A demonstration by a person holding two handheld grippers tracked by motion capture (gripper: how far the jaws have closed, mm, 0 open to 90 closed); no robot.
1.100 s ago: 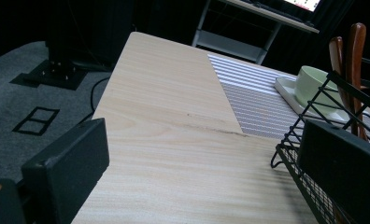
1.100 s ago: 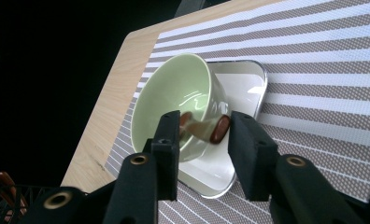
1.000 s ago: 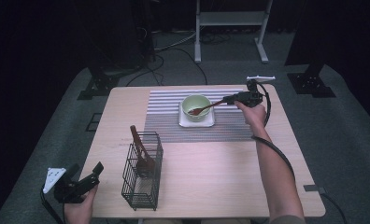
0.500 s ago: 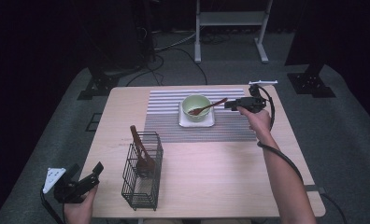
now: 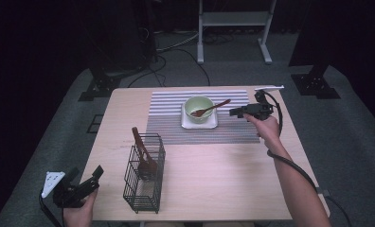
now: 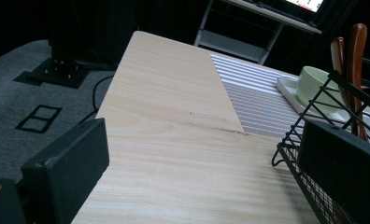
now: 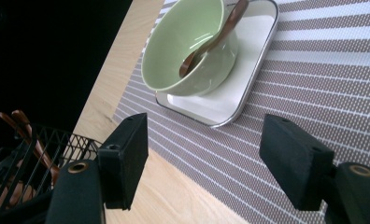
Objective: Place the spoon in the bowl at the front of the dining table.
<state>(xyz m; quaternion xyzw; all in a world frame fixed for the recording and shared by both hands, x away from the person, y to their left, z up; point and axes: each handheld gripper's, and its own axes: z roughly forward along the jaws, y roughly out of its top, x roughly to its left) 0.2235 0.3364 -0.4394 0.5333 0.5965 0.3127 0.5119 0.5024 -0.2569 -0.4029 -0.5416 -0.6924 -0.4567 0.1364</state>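
While the right gripper (image 5: 234, 112) hangs over the striped mat (image 5: 166, 124) at about two o'clock on the worktop (image 5: 223, 189), its fingers (image 7: 127, 158) are spread apart with nothing between them, having just been opening. Just to its nine o'clock side, apart from the fingertips, lies the wooden spoon (image 5: 210, 109): its scoop sits inside the green bowl (image 5: 198, 108) and its handle leans on the bowl's rim, sticking out toward three o'clock. In the right gripper view the spoon (image 7: 216, 39) shows resting against the bowl's (image 7: 183, 51) inner wall, well beyond the two spread fingers. The bowl stands on a small white tray (image 5: 213, 125), which lies on the mat near twelve o'clock of the worktop. Toward seven o'clock stands a black wire basket (image 5: 145, 189) with more wooden utensils (image 5: 142, 151) upright in it. The left gripper (image 5: 84, 185) is held just off the worktop's edge at about eight o'clock, near the basket but not touching it; its fingers (image 6: 68, 163) are released and wide apart, gripping nothing, with bare worktop (image 6: 174, 140) showing between them in the left gripper view. A cable (image 5: 294, 165) trails from the right gripper along the person's forearm.
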